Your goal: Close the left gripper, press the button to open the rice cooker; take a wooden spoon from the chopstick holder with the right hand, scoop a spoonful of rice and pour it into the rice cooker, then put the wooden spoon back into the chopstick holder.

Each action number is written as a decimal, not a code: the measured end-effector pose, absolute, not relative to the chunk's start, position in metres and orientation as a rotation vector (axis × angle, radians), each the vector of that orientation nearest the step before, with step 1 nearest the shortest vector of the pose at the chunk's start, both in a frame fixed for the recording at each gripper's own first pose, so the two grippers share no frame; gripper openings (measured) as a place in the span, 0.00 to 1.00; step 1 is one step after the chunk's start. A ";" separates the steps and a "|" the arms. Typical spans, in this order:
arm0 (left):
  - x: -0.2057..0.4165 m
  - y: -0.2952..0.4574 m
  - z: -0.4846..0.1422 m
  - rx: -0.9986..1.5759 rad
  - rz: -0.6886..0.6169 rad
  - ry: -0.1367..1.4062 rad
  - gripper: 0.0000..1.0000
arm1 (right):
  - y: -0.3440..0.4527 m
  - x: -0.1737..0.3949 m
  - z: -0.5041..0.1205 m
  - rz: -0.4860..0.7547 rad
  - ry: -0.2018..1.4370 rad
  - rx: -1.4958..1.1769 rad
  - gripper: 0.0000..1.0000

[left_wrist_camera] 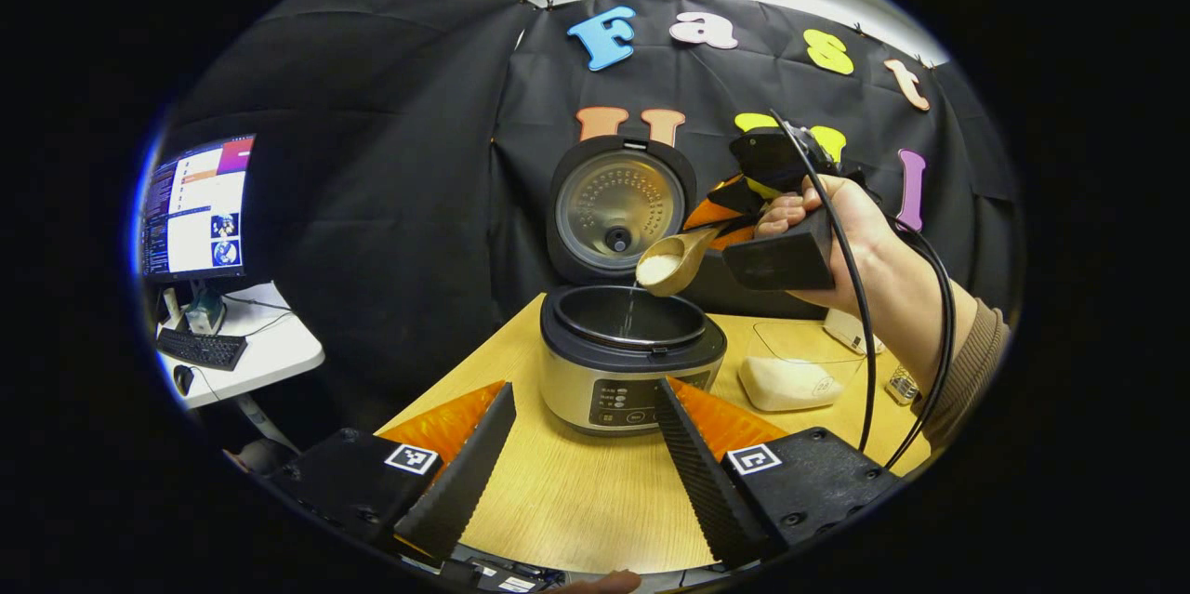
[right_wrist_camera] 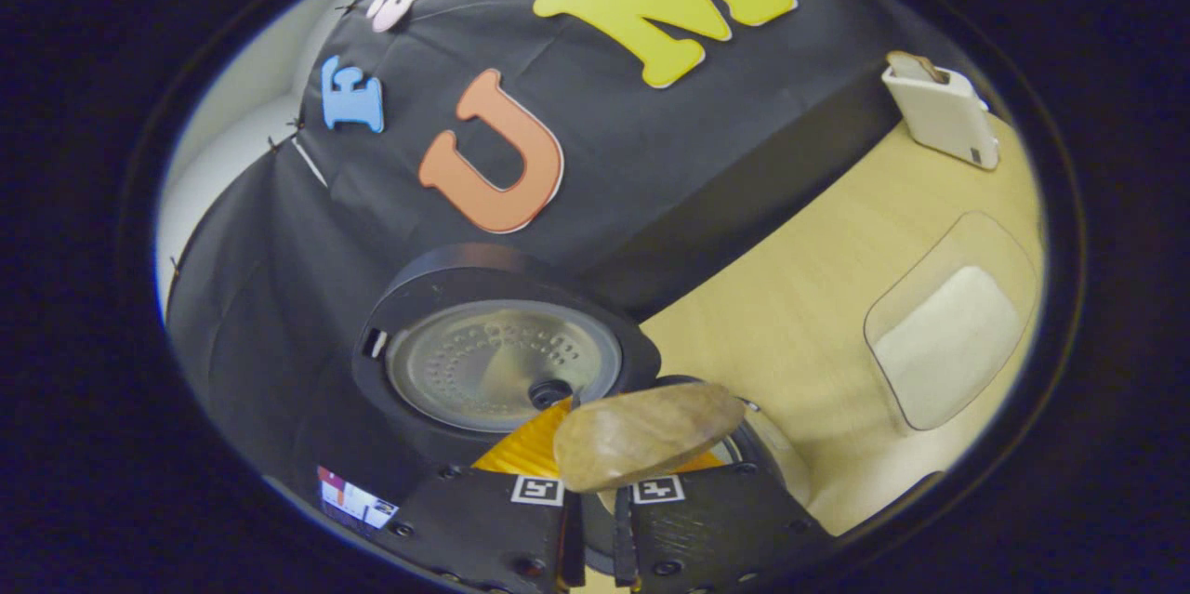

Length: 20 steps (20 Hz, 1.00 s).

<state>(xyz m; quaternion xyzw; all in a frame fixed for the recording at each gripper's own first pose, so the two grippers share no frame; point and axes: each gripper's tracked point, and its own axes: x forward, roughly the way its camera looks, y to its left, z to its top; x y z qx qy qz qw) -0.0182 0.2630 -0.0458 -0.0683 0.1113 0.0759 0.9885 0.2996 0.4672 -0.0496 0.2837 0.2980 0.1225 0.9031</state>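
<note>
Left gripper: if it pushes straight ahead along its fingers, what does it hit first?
Most likely the rice cooker: its front control panel sits dead ahead between the open fingers of the left gripper, with only bare table before it. Depth is hard to judge through the fisheye.

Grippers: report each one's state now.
Left gripper: open, empty.
Right gripper: closed on the pale wooden spoon, pouring rice into the silver rice cooker.

Spoon (left_wrist_camera: 671,265) tipping rice, cooker (left_wrist_camera: 632,362) open.
</note>
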 end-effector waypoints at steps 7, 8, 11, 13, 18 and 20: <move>-0.019 0.268 -0.047 -0.141 0.152 0.217 0.97 | 0.460 0.302 -0.058 0.220 0.620 0.440 0.10; -0.019 0.273 -0.049 -0.145 0.159 0.218 0.97 | 0.460 0.302 -0.059 0.222 0.617 0.408 0.12; -0.020 0.286 -0.049 -0.155 0.187 0.208 0.97 | 0.463 0.301 -0.056 0.239 0.590 0.297 0.12; -0.021 0.291 -0.051 -0.173 0.199 0.209 0.97 | 0.468 0.300 -0.058 0.259 0.581 0.244 0.12; -0.020 0.291 -0.050 -0.189 0.192 0.200 0.97 | 0.488 0.294 -0.043 0.316 0.477 0.016 0.12; -0.021 0.286 -0.046 -0.192 0.172 0.191 0.97 | 0.499 0.287 -0.036 0.347 0.428 -0.108 0.12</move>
